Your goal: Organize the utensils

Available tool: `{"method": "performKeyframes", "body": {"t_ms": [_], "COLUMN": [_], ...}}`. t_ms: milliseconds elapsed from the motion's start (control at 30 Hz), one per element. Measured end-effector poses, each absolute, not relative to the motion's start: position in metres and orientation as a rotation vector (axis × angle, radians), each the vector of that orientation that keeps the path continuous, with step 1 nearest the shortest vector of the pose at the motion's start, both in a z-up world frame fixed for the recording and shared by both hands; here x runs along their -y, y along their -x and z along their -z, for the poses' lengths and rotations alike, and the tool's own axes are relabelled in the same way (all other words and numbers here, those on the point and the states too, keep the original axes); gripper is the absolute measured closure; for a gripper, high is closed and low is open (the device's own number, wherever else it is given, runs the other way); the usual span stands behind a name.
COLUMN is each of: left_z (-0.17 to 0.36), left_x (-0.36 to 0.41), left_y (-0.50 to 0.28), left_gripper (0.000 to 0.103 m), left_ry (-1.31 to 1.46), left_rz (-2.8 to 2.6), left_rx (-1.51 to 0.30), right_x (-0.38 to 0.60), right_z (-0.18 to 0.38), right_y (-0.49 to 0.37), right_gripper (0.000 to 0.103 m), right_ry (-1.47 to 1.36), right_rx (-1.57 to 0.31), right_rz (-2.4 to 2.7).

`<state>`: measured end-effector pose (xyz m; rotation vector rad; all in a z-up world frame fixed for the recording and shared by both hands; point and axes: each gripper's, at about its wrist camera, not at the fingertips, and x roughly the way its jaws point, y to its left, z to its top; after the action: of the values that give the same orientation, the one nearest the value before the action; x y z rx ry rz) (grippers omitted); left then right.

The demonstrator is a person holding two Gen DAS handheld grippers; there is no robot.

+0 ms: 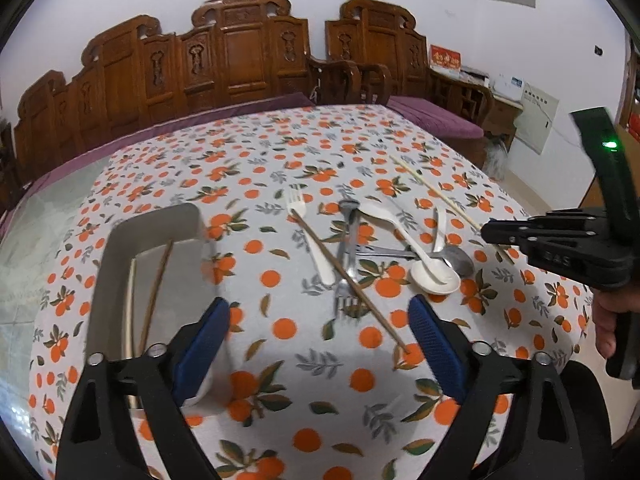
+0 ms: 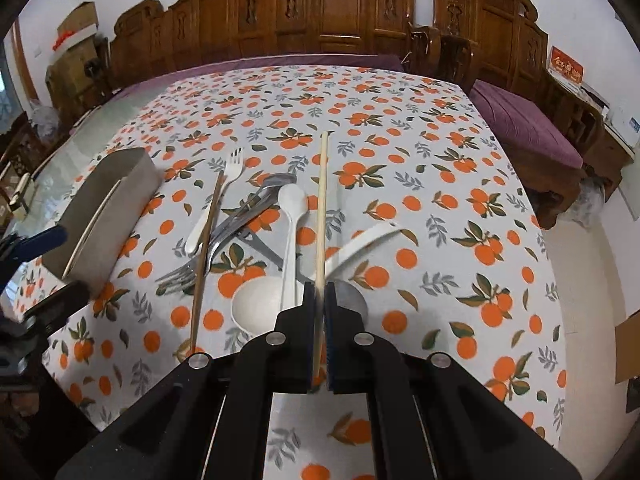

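My right gripper [image 2: 319, 288] is shut on a pale chopstick [image 2: 322, 208], which runs forward from its fingers above the table; in the left wrist view the same gripper [image 1: 494, 232] holds the chopstick [image 1: 436, 196] at the right. Below lies a heap of utensils: a white fork [image 2: 234, 168], a brown chopstick [image 2: 206, 248], metal forks [image 2: 236, 228], white spoons [image 2: 294, 200] and a metal spoon [image 2: 352, 296]. My left gripper [image 1: 320, 344] stands open over the cloth with nothing between its blue pads. Just to its left is a grey box [image 1: 176, 220] holding a brown chopstick [image 1: 158, 292] and a pale one [image 1: 130, 308].
The table wears a cloth printed with oranges [image 2: 400, 140], and its bare glass edge [image 1: 36, 240] shows at the left. Carved wooden benches [image 2: 340, 8] with purple cushions [image 2: 528, 128] line the far and right sides. A hand [image 1: 608, 320] grips the right tool.
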<state>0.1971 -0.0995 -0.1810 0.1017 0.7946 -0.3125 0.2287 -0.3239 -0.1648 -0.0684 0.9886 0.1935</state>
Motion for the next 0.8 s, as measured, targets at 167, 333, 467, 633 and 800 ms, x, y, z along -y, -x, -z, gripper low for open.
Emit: {"method": "performKeyframes", "body": {"t_ms": [167, 333, 467, 633, 800], "left_z": [0.193, 0.217, 0.234, 0.245, 0.244], "left_x": [0.125, 0.148, 0.161, 0.177, 0.18], "left_y": [-0.209, -0.225, -0.233, -0.233, -0.228], "left_gripper": [0.028, 0.037, 0.046, 0.057, 0.058], "left_ry": [-0.106, -0.091, -0.11, -0.215, -0.235], "left_rz": [0.305, 0.294, 0.266, 0.196, 0.184], "left_rx": [-0.85, -0.932, -0.971, -0.964, -0.967], "right_x": [0.338, 0.347, 0.351, 0.355, 0.355], "right_z": [0.168, 0.172, 0.171, 0.168, 0.166], "right_y": [-0.218, -0.215, -0.216, -0.217, -0.216], "right_gripper": [0.097, 0.097, 0.097, 0.097, 0.097], "right_ry": [0.046, 0.03, 0.014, 0.0, 0.0], "right_rx": [-0.977, -0.98, -0.976, -0.971, -0.965], "right_rz": [-0.201, -0.201, -0.205, -0.203, -0.208]}}
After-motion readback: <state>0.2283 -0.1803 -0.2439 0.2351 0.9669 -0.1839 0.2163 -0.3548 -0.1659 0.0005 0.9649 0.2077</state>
